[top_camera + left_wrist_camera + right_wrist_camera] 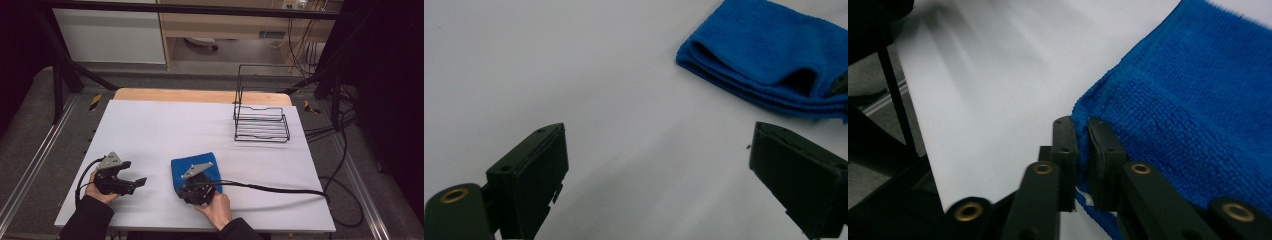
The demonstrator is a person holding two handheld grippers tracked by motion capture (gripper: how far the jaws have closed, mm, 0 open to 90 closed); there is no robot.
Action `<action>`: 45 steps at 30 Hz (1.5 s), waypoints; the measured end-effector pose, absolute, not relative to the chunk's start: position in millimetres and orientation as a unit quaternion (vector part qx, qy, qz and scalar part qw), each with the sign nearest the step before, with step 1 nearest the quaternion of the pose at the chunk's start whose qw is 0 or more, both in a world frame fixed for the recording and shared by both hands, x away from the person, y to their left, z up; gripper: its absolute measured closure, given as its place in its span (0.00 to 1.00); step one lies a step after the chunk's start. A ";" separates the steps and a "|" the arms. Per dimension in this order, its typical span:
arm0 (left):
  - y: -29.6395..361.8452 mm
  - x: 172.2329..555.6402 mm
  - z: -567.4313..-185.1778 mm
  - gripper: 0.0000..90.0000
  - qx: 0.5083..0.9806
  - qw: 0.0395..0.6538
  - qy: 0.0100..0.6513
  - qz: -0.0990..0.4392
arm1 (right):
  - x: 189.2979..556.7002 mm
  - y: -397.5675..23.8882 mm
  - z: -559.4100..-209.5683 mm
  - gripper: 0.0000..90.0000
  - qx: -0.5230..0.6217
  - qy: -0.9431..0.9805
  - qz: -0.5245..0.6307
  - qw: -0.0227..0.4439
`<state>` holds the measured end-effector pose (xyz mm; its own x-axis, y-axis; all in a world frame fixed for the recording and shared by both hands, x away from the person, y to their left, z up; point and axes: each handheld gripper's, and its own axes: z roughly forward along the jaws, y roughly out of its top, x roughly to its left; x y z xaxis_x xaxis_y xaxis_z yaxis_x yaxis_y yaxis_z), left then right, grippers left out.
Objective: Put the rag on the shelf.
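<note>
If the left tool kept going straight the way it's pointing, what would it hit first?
Probably bare white table. The left tool stands open, and the folded blue cloth lies off to the side of its line; depth is unclear.

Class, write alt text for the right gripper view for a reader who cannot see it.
The right tongs pinch the edge of a folded blue terry cloth between nearly closed black jaws. The cloth lies on a white table top, which reaches a dark floor at the picture's left.
</note>
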<state>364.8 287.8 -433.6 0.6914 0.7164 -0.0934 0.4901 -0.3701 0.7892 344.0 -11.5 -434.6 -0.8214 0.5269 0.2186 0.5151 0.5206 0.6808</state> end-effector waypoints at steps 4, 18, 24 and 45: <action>288.2 365.0 -433.8 0.10 0.817 0.422 0.370 0.133 | 340.2 -17.1 -419.6 0.60 0.294 0.859 0.419 0.024; 286.7 365.7 -434.6 0.10 0.818 0.421 0.370 0.131 | 389.1 -119.3 -431.8 0.60 0.416 0.818 0.379 0.116; 286.9 365.6 -434.6 0.10 0.818 0.421 0.370 0.131 | 400.9 -116.9 -443.7 0.65 0.419 0.818 0.384 0.090; 285.4 365.1 -434.3 0.10 0.819 0.421 0.369 0.130 | 376.1 -118.4 -436.9 0.98 0.465 0.797 0.374 0.096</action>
